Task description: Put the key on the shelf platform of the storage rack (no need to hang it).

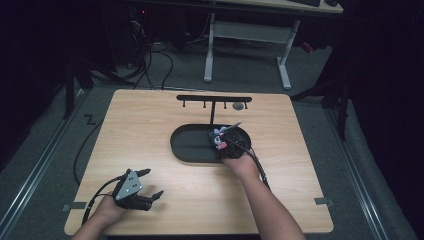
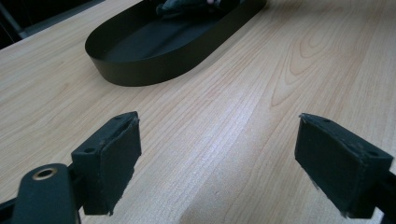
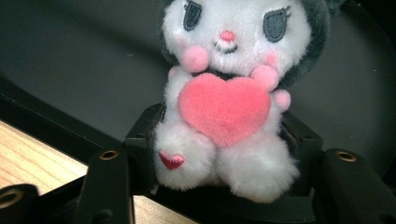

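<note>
Table [image 1: 150, 130] of pale wood takes most of the high view, and a black oval tray [image 1: 187, 145] sits right of its middle, with a black hook rack [image 1: 214, 98] rising at the tray's far side. Inside the tray's right end stands a plush toy [image 3: 229, 93], white with a dark hood and a pink heart at its chest. Right tongs [image 1: 225, 142] reach in from the near side and bracket its lower body; the pads sit against the fur (a light grip, by the look). Left tongs [image 1: 142, 187] rest wide apart and empty on the near left of the table. I judge the toy light, soft and squashy, unlikely to slip or break; its plump body is the place to hold.
</note>
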`<state>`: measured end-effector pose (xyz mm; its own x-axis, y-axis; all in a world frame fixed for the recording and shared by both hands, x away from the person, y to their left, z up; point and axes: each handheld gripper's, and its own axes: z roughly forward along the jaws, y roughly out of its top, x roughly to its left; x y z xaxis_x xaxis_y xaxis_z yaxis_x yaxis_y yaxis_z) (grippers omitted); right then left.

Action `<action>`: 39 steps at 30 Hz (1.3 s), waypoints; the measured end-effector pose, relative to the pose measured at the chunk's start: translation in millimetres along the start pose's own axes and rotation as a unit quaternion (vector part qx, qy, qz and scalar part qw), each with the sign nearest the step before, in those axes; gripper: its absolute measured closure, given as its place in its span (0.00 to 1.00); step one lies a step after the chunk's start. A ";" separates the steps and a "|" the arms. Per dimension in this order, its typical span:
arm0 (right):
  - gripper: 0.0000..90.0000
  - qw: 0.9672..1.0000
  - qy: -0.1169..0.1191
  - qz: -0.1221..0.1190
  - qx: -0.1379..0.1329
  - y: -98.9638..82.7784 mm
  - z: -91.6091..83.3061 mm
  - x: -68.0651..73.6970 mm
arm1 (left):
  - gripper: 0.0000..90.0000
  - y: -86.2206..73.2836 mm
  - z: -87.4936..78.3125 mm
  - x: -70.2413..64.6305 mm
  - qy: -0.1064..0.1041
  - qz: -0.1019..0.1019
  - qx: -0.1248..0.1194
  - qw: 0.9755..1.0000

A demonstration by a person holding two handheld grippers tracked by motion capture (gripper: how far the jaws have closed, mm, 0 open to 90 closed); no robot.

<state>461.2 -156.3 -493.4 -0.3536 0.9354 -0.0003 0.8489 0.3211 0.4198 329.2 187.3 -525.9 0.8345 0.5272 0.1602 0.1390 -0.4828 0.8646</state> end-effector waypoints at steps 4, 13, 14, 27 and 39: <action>0.38 1.000 0.003 0.008 -0.004 0.9 -1.1 -0.6 | 0.17 0.0 0.3 0.2 0.000 -0.001 0.000 1.000; 0.26 0.999 0.004 0.021 -0.026 1.0 -14.4 -4.2 | 0.17 0.3 0.9 0.0 0.001 0.000 0.003 1.000; 0.25 0.999 0.006 0.024 -0.032 1.2 -16.7 -5.0 | 0.17 0.3 0.9 0.0 0.001 0.000 0.004 1.000; 0.20 0.996 0.032 0.032 -0.073 -6.3 -40.1 -4.3 | 0.17 0.8 2.0 0.1 0.000 0.000 0.008 1.000; 0.15 0.995 0.003 0.044 -0.094 -21.9 -33.6 -7.5 | 0.17 0.0 0.4 -2.1 0.005 0.007 0.002 1.000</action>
<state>432.1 -175.4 -472.1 -0.2843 0.9575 0.0478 0.7884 0.2052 0.5799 327.6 185.9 -526.4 0.8310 0.5272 0.1776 0.1290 -0.4931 0.8603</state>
